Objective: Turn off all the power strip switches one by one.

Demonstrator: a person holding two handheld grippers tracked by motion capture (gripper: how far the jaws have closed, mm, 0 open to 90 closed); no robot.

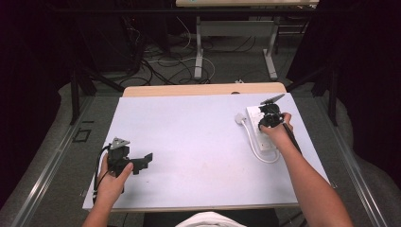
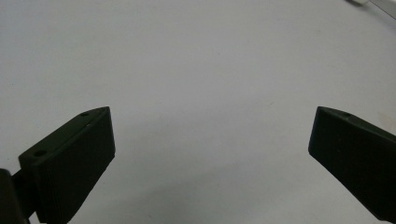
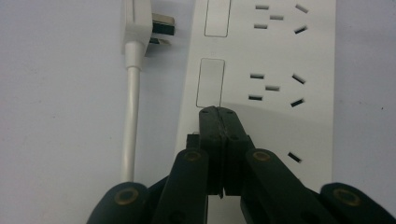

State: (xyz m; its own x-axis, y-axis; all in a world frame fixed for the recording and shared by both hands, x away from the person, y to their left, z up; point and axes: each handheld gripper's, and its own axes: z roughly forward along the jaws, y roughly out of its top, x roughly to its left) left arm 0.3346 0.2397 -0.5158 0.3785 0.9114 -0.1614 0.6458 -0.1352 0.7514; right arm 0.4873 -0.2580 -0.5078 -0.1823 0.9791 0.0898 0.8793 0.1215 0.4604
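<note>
A white surface [image 1: 189,142] takes up the middle of the high view, with a wooden edge [image 1: 203,89] along its far side and a grey floor beyond, where tangled cables [image 1: 156,61] lie around the legs of another table [image 1: 198,52]. On the right part of the surface lies a white power strip [image 1: 257,130], flat, its sockets facing up; its white cord [image 1: 255,151] loops out from the near end and runs back along the strip's left side, ending in a white plug [image 3: 140,23] that lies just beside the strip, prongs pointing toward it but apart from it. The right claw [image 3: 219,112] is held over the strip, its jaws pressed together with nothing between them, the tips at the lower edge of a rectangular switch outline [image 3: 210,81]; whether they touch the strip cannot be told. The right hand [image 1: 276,130] covers part of the strip in the high view. The left claw [image 1: 144,161] sits well apart at the near left, held low over bare surface, jaws spread wide and empty.
</note>
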